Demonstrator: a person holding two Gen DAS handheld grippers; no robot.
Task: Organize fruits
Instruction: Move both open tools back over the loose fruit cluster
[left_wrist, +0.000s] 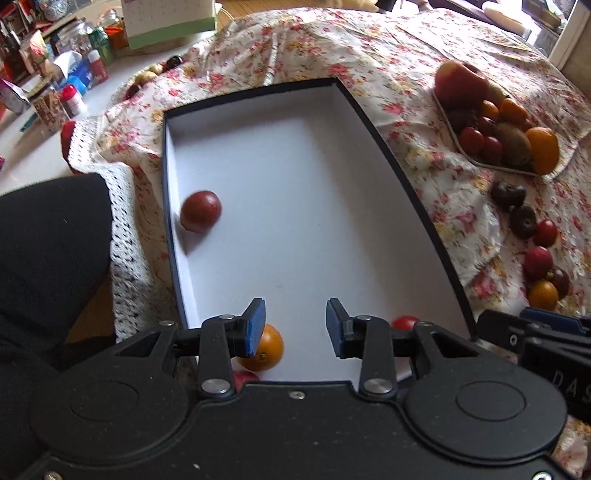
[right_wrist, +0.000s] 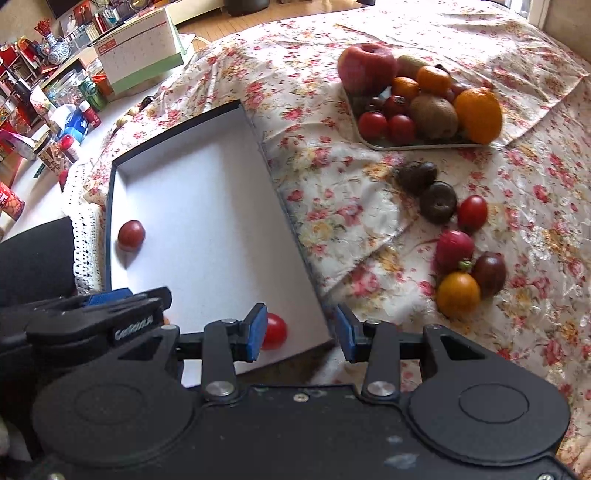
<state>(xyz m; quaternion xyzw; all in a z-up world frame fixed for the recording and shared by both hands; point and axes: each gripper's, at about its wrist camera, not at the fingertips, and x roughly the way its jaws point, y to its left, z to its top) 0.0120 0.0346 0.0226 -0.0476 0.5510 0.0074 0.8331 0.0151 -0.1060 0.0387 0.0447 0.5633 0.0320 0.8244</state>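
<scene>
Dark red fruit (left_wrist: 201, 211) sits in my white-lined box (left_wrist: 388, 147), hard against its wall at nine o'clock; an orange one (left_wrist: 267, 349) and a small red tomato (right_wrist: 275, 331) lie at the six o'clock end. My left gripper (left_wrist: 295, 326) hangs over that end, jaws apart, nothing between them. My right gripper (right_wrist: 301, 334) hovers over the box's corner, likewise parted and empty. Loose fruit (right_wrist: 458, 295) at three o'clock on the floral cloth (right_wrist: 332, 192), the heaped tray (right_wrist: 413, 144) at one.
</scene>
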